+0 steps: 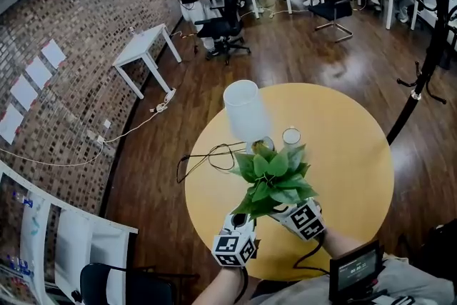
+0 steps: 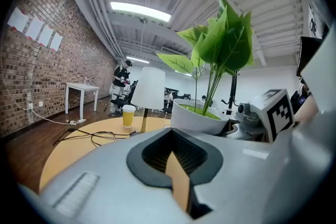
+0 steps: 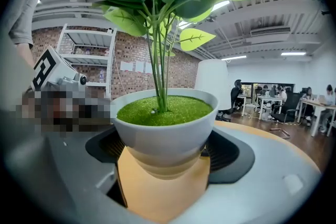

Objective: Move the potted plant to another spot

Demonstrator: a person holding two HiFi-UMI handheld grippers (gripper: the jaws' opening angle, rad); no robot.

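Observation:
The potted plant (image 1: 275, 178), green leaves in a white bowl-shaped pot (image 3: 165, 128), is at the near side of the round yellow table (image 1: 357, 153). In the head view the leaves hide the pot. My right gripper (image 3: 165, 165) is shut on the pot, with one jaw on each side of its lower wall. My left gripper (image 2: 176, 165) sits just left of the pot (image 2: 197, 115), jaws shut with only a thin slit and nothing between them. In the head view the left gripper (image 1: 245, 216) and the right gripper (image 1: 277, 209) meet under the leaves.
A white-shaded lamp (image 1: 245, 111) and a paper cup (image 1: 290, 136) stand behind the plant. A black cable (image 1: 207, 157) loops off the table's left edge. A coat stand (image 1: 428, 46) rises at the right. A white side table (image 1: 143, 46) stands by the brick wall.

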